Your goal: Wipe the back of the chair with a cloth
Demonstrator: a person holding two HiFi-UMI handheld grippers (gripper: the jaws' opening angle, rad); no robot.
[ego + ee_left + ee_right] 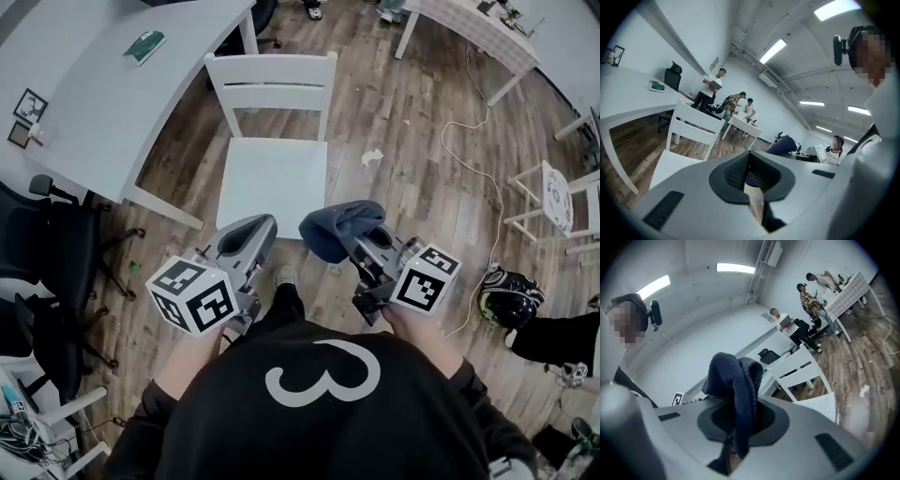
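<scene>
One cloth (337, 228) clamped in right tool (364, 246), left tool (255, 230) closed, chair (277, 178) ahead.

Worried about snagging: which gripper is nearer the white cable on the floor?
Right. The right gripper, holding the cloth, sits left of the cable; the left gripper is farther left, by the chair.

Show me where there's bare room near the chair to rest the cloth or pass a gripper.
The chair seat is bare in front of the backrest. The table is mostly bare between the green packet and its near edge. The floor right of the chair is open apart from a crumpled paper. The left side is crowded by black office chairs.
</scene>
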